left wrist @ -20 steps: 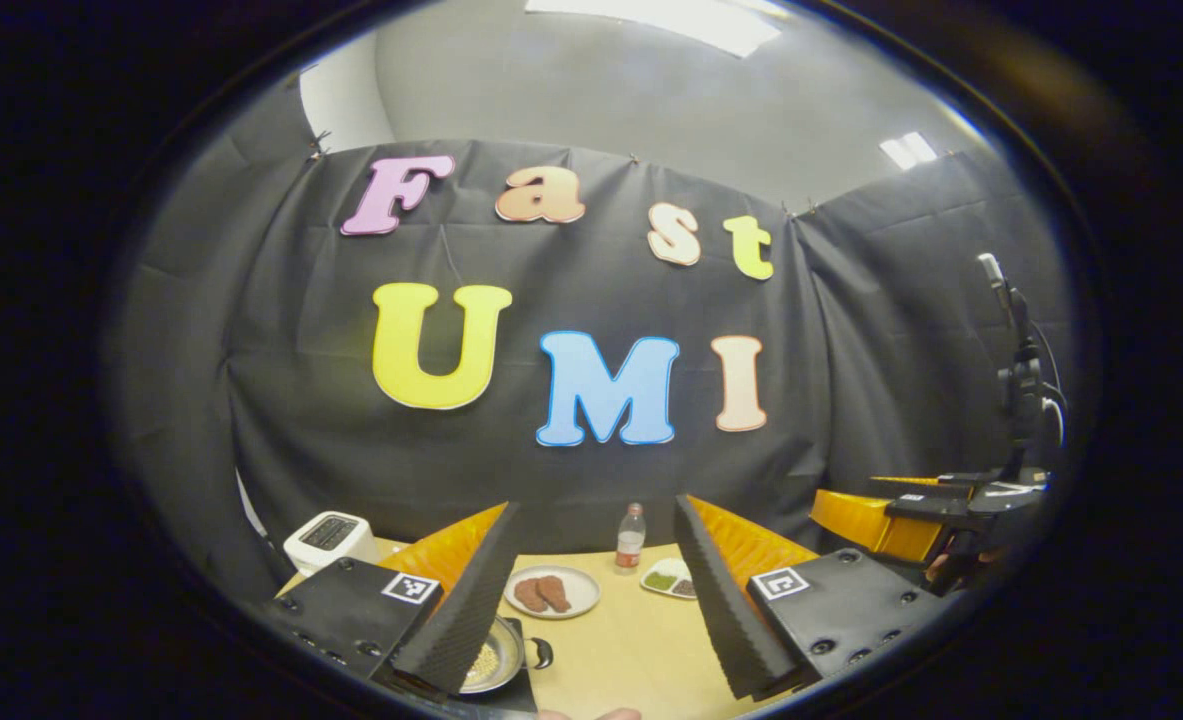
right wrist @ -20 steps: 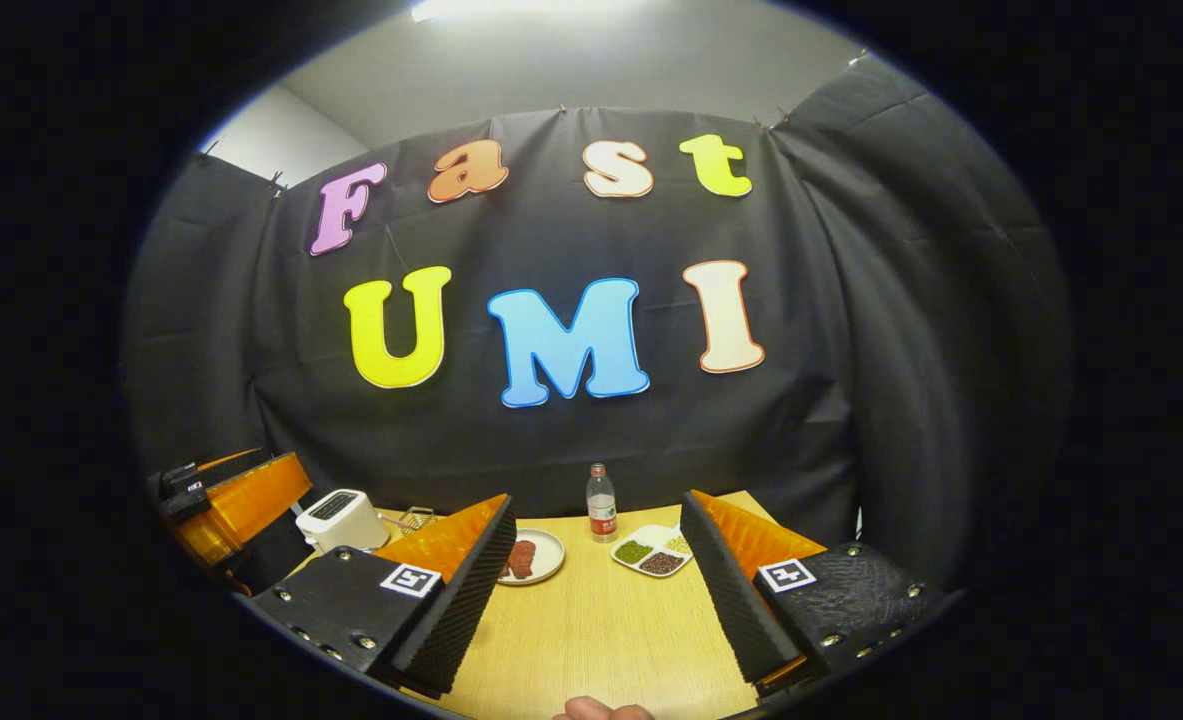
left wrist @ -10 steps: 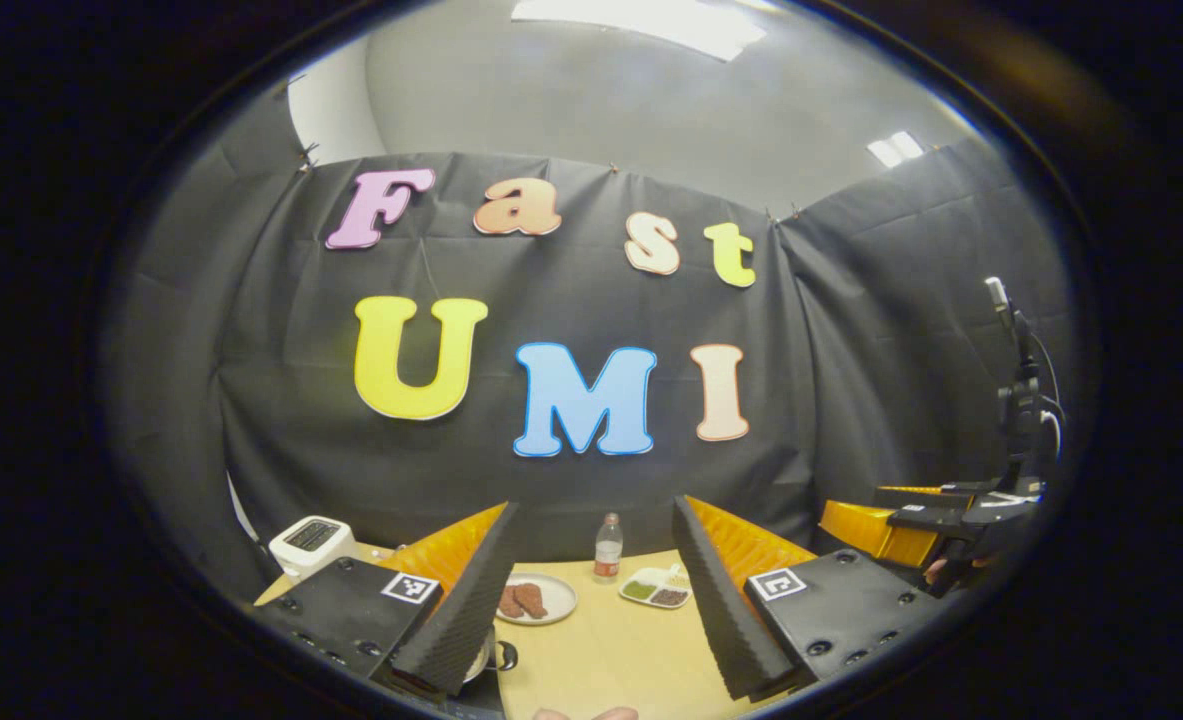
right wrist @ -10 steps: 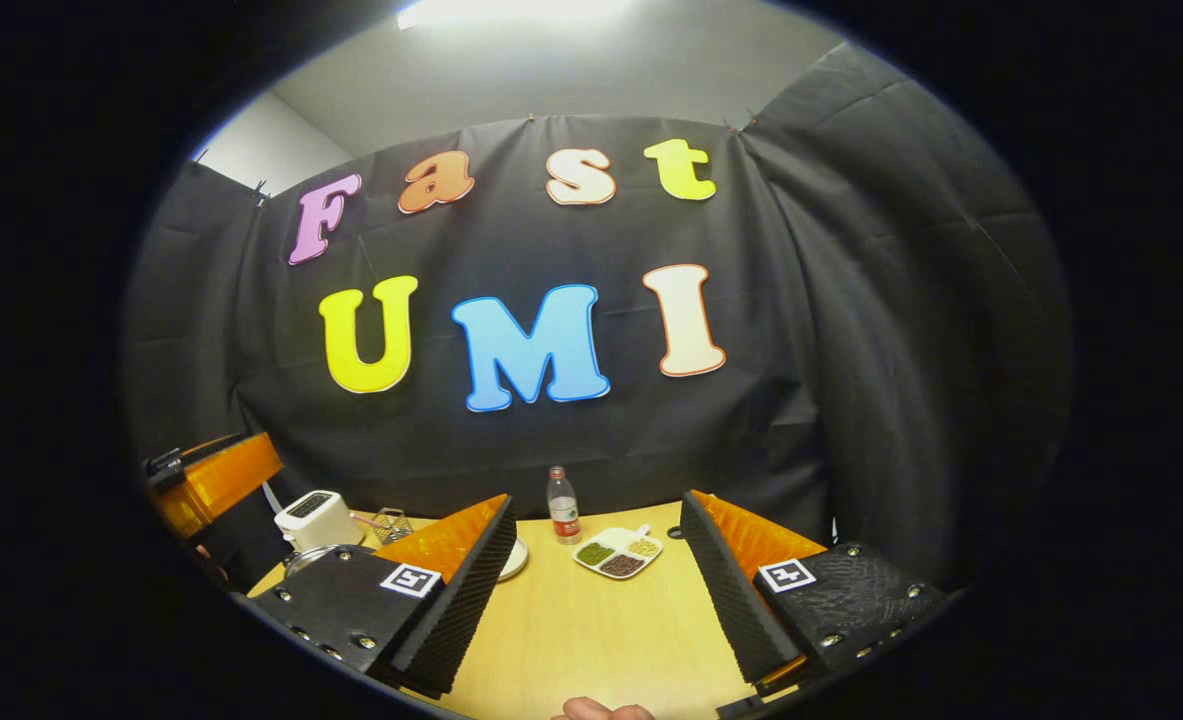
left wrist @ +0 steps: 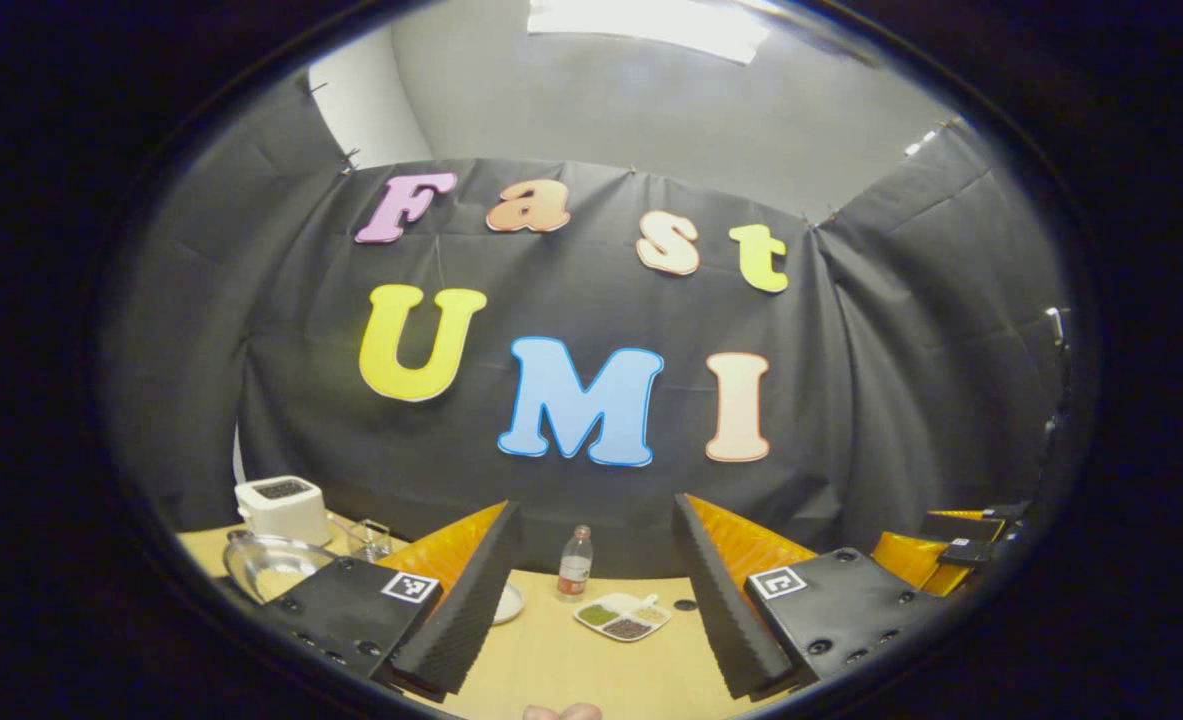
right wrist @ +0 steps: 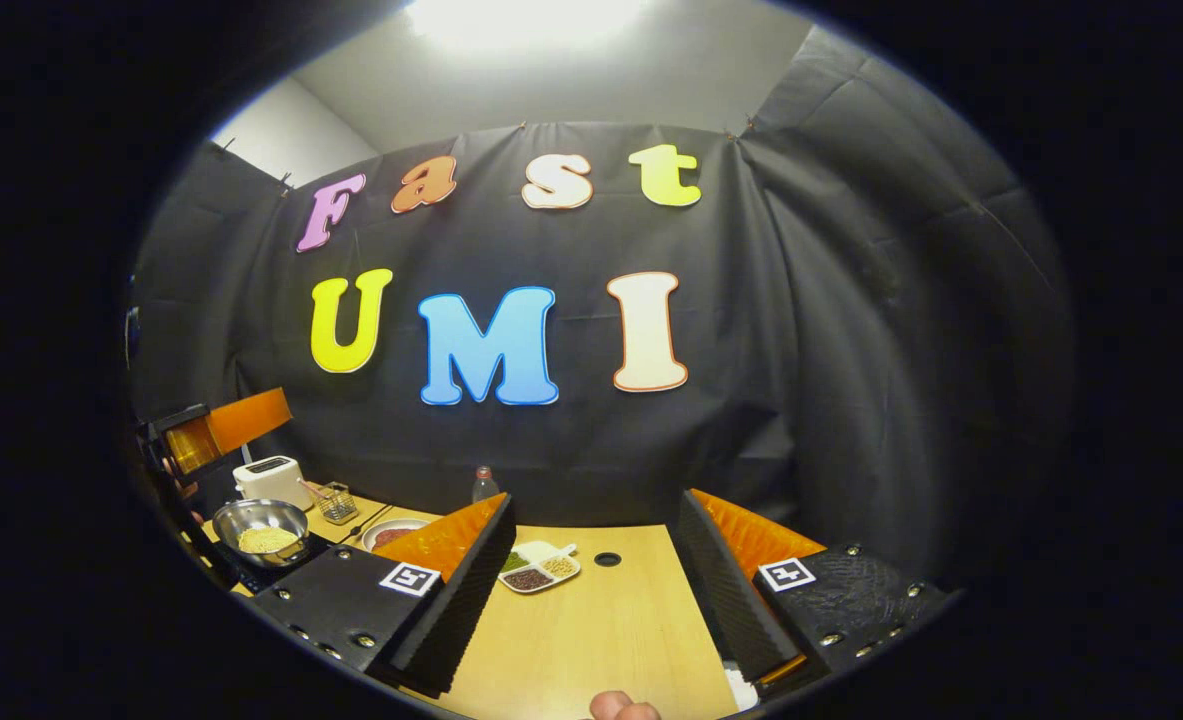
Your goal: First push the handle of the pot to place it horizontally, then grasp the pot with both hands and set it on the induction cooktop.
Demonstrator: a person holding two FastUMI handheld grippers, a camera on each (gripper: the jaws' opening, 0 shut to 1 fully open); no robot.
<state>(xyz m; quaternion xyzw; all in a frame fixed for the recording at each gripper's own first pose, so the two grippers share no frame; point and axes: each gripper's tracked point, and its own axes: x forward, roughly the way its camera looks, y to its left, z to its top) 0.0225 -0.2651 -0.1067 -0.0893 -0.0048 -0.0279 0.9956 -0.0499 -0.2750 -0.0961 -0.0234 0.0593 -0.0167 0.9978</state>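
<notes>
On the wooden table (right wrist: 591,640), far over to the left in the right gripper view, sits the shiny pot (right wrist: 266,525) with yellow grains inside, resting on the dark induction cooktop (right wrist: 251,570). Behind it stands a white toaster (right wrist: 271,480), with a small wire basket (right wrist: 336,502) just beside that. Near the middle of the table lies a white divided dish (right wrist: 539,568) with green, brown and pale bits, and close by a plate of red-brown food (right wrist: 391,535) and a clear bottle (right wrist: 484,484). A small round hole (right wrist: 607,559) shows in the table top. Low in this view, the right gripper (right wrist: 591,590), fingers wide apart, nothing between them, held up above the table. Up at the left edge, the other tool's orange end. In the left gripper view, the left gripper (left wrist: 591,590), fingers also wide apart and holding nothing, well away from the pot (left wrist: 273,565) at its left. Same toaster (left wrist: 281,505), bottle (left wrist: 575,562) and divided dish (left wrist: 623,617) there too. Far right, the right gripper's orange and black body (left wrist: 951,560).
</notes>
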